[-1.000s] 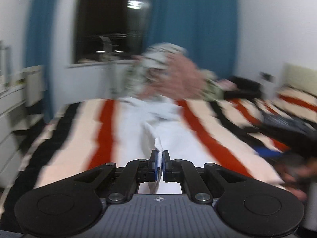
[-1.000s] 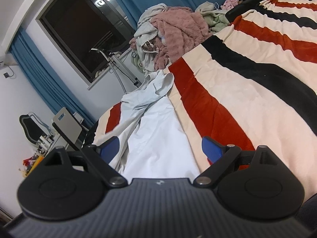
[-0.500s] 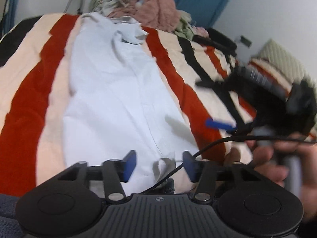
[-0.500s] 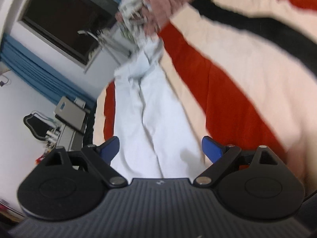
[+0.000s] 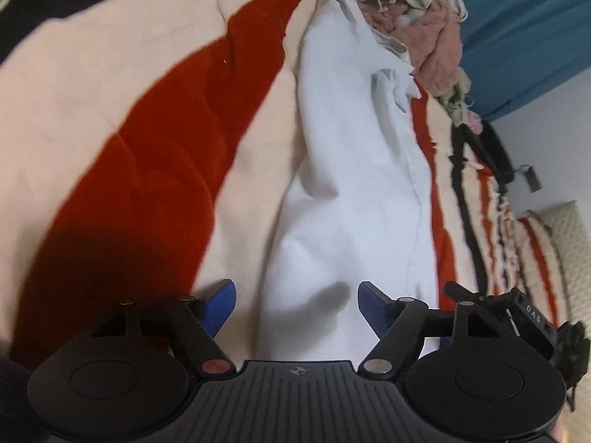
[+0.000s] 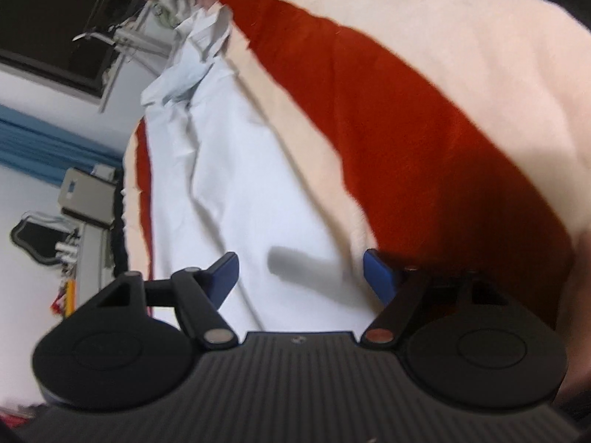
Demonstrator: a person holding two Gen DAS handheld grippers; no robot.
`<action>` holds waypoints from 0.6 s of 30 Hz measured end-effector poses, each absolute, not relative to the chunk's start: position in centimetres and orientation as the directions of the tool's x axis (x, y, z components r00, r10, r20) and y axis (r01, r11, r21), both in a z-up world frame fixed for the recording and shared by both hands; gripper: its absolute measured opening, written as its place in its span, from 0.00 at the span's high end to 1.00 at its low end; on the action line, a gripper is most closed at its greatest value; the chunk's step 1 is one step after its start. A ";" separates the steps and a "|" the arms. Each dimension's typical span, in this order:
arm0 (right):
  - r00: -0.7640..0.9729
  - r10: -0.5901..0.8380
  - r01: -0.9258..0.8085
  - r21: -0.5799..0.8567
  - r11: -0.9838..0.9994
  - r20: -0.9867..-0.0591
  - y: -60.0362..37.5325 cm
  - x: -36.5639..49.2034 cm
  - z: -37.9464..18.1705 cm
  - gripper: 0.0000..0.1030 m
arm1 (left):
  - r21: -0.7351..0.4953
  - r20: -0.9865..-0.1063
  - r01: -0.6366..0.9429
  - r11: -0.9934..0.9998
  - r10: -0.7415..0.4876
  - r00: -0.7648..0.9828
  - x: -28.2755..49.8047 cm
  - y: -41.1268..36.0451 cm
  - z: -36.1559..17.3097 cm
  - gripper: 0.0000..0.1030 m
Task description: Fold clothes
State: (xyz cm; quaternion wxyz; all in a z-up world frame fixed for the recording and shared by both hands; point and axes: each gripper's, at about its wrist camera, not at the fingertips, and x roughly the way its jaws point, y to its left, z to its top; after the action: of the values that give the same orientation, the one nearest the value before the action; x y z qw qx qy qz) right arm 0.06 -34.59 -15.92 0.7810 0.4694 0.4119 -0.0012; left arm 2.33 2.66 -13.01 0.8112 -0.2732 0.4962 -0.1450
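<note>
the pale blue garment [image 5: 351,184] lay stretched lengthwise on the bed, over a striped blanket [image 5: 155,155] of cream, red and black bands. its near end sat just below both tools, and its far end was rumpled beside a heap of clothes [image 5: 417,18] in pink and light green. the left tool [image 5: 297,304] hung over the garment's near end with its jaws wide, having just been opening; cloth showed below the gap, but the blue pads [image 5: 221,306] pressed on nothing. the right tool [image 6: 301,271] stood likewise wide over the same end, its jaws having just been closing a little, with the garment beneath them and nothing gripped. part of the right tool showed at the right edge of the left wrist view. blue curtains [image 5: 517,29] hung behind the heap.
</note>
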 end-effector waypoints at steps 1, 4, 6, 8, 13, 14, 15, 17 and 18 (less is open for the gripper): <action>0.658 0.423 0.368 0.756 0.541 -0.623 -34.5 -0.1 -16.0 0.27 | -0.601 -0.714 -0.027 0.798 -0.521 0.468 2.2 2.8 -13.0 0.28; 0.635 0.525 0.317 0.812 0.491 -0.566 -33.8 -0.4 -16.1 0.38 | -0.631 -0.693 -0.013 0.776 -0.556 0.459 2.0 2.4 -13.4 0.39; 0.631 0.497 0.326 0.785 0.527 -0.596 -33.2 -0.9 -15.8 0.38 | -0.639 -0.698 -0.028 0.769 -0.564 0.441 1.6 2.4 -13.9 0.48; 0.627 0.455 0.354 0.751 0.557 -0.632 -32.9 -1.2 -15.6 0.41 | -0.641 -0.705 -0.039 0.767 -0.567 0.426 1.3 2.2 -14.4 0.49; 0.598 0.443 0.333 0.709 0.621 -0.669 -31.7 -1.3 -15.5 0.39 | -0.630 -0.713 0.001 0.776 -0.579 0.395 0.3 1.4 -14.8 0.58; 0.583 0.458 0.315 0.706 0.634 -0.671 -31.2 -1.2 -15.4 0.39 | -0.621 -0.718 0.006 0.784 -0.572 0.397 0.2 1.2 -14.8 0.78; 0.568 0.474 0.292 0.704 0.648 -0.672 -30.7 -1.1 -15.3 0.39 | -0.619 -0.721 -0.002 0.786 -0.566 0.400 0.0 1.3 -14.9 0.85; 0.555 0.495 0.256 0.703 0.663 -0.669 -30.2 -1.0 -14.9 0.41 | -0.650 -0.698 -0.026 0.760 -0.583 0.415 -0.2 1.8 -15.1 0.90; 0.556 0.507 0.256 0.715 0.650 -0.659 -30.2 -1.2 -14.9 0.42 | -0.676 -0.673 -0.031 0.736 -0.600 0.432 -0.3 2.2 -15.1 0.91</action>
State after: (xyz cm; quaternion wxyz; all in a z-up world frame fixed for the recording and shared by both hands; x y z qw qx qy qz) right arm -1.18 -30.24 -14.93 0.7807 0.4103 0.4644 0.0804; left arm -0.32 2.22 -15.05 0.7855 -0.3145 0.5012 -0.1812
